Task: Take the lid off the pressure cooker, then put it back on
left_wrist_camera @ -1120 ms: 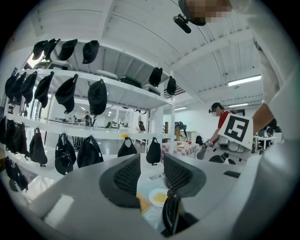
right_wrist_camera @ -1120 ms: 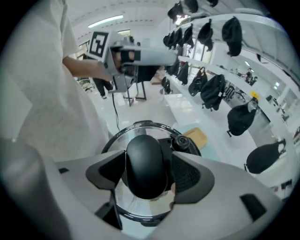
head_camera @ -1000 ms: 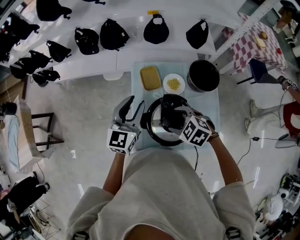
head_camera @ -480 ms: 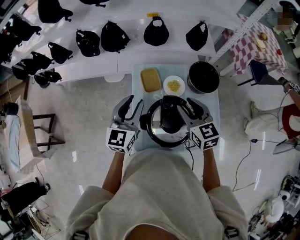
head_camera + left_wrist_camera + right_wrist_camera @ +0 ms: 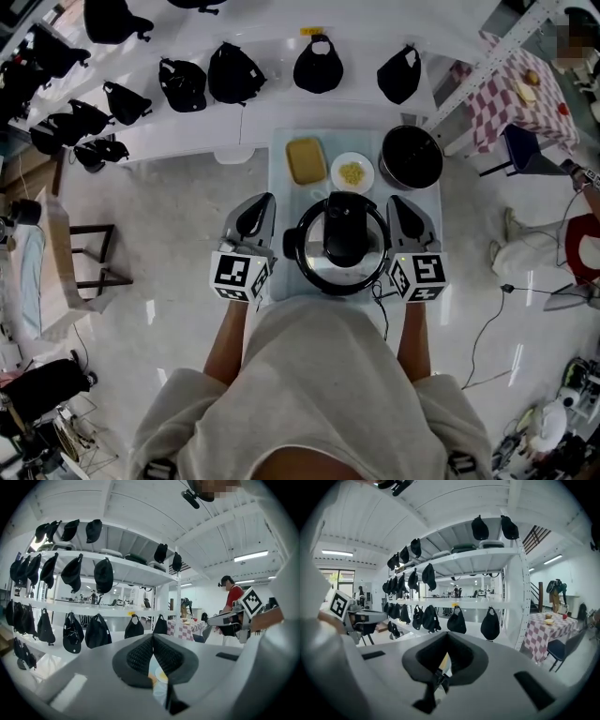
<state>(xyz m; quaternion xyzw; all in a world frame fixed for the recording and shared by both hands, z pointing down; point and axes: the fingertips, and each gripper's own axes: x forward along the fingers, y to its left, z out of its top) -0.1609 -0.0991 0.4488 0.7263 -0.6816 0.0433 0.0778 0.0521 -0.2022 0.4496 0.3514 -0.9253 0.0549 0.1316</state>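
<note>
The pressure cooker (image 5: 337, 246) stands on the small light-blue table (image 5: 281, 150), its lid on and the black lid handle (image 5: 345, 228) running across the top. My left gripper (image 5: 262, 202) hovers just left of the cooker and my right gripper (image 5: 401, 202) just right of it, neither touching it. Both have just been closing and are now shut with nothing between the jaws. In the left gripper view the pads (image 5: 140, 656) meet, and the right gripper (image 5: 234, 617) shows across from them. The right gripper view shows the left gripper (image 5: 356, 616).
Behind the cooker on the table lie a yellow block (image 5: 306, 159), a white plate of yellow food (image 5: 352, 172) and a black pot (image 5: 411, 156). A white shelf unit hung with black caps (image 5: 234, 70) stands beyond. A checkered table (image 5: 511, 89) is far right.
The right gripper has come off the lid handle, swung out to the cooker's right side and shut. The left gripper stayed beside the cooker and shut its jaws.
</note>
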